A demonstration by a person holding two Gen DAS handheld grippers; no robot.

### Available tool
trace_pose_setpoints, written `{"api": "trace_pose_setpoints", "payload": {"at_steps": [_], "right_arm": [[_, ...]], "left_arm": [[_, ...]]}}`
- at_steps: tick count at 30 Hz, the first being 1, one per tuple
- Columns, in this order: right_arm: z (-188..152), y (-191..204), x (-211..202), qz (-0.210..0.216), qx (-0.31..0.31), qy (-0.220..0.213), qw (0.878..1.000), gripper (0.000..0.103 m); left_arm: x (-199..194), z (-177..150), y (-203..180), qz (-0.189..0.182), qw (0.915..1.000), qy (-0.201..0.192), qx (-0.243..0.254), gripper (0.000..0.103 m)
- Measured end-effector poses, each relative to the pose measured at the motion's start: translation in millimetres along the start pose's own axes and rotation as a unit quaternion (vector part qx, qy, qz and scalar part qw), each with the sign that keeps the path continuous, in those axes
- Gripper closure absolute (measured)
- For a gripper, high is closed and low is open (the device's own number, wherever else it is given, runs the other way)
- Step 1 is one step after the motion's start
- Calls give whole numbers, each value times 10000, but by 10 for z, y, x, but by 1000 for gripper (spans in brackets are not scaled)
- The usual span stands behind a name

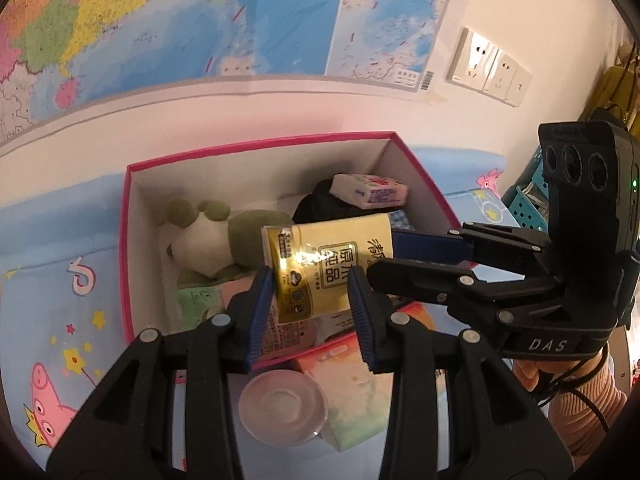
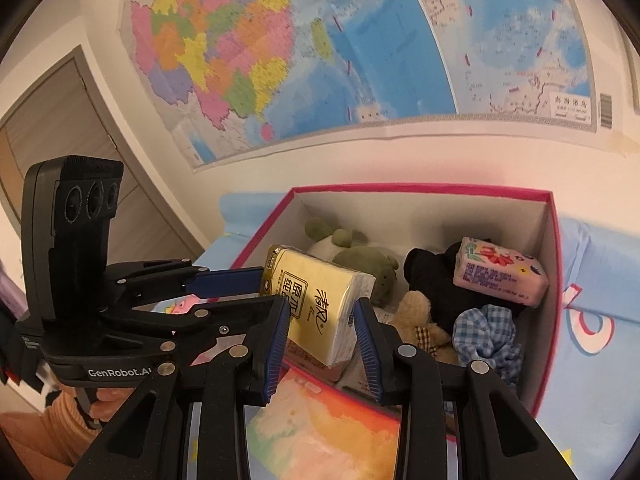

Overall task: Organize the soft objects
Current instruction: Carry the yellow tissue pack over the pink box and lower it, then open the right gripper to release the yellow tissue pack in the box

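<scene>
A yellow tissue pack point(image 1: 320, 272) point(image 2: 320, 308) hangs over the near part of an open pink box point(image 1: 128, 240) point(image 2: 420, 189). My left gripper point(image 1: 310, 312) is shut on one end of it. My right gripper point(image 2: 322, 336) is shut on the other end and shows in the left wrist view coming in from the right point(image 1: 404, 260). Inside the box lie a green and white plush point(image 1: 208, 240) point(image 2: 360, 256), a pink tissue pack point(image 1: 370, 191) point(image 2: 500, 276), black fabric point(image 2: 432, 280), a beige teddy point(image 2: 420, 320) and a blue checked scrunchie point(image 2: 486, 336).
The box rests on a blue cartoon-print sheet point(image 1: 60, 300) against a wall with a map. A clear plastic bowl point(image 1: 282, 410) and a colourful flat pack point(image 2: 320, 432) lie just before the box. Wall sockets point(image 1: 488, 68) and a blue basket point(image 1: 528, 208) are at the right.
</scene>
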State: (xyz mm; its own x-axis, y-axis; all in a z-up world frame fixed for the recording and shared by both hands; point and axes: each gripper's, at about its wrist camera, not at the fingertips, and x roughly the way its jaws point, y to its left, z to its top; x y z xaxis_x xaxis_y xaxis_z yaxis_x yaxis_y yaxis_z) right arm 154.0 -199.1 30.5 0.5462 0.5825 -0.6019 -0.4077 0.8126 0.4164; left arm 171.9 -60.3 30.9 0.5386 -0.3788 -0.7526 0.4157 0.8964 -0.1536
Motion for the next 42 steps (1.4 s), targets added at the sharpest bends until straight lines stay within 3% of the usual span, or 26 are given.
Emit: {"api": "trace_pose_setpoints", "payload": {"at_steps": [35, 37, 39, 42], "right_arm": [[25, -105, 105, -138, 138, 108, 9998, 68], [17, -124, 117, -179, 181, 124, 9996, 68], [6, -138, 107, -264, 204, 103, 9994, 65], [-23, -142, 48, -317, 215, 56, 9993, 61]], "left_arm": [[147, 82, 33, 58, 9998, 184, -35, 63], [137, 79, 31, 91, 9998, 167, -28, 60], [110, 71, 52, 190, 9997, 123, -77, 50], [16, 46, 98, 287, 9994, -44, -165, 49]]}}
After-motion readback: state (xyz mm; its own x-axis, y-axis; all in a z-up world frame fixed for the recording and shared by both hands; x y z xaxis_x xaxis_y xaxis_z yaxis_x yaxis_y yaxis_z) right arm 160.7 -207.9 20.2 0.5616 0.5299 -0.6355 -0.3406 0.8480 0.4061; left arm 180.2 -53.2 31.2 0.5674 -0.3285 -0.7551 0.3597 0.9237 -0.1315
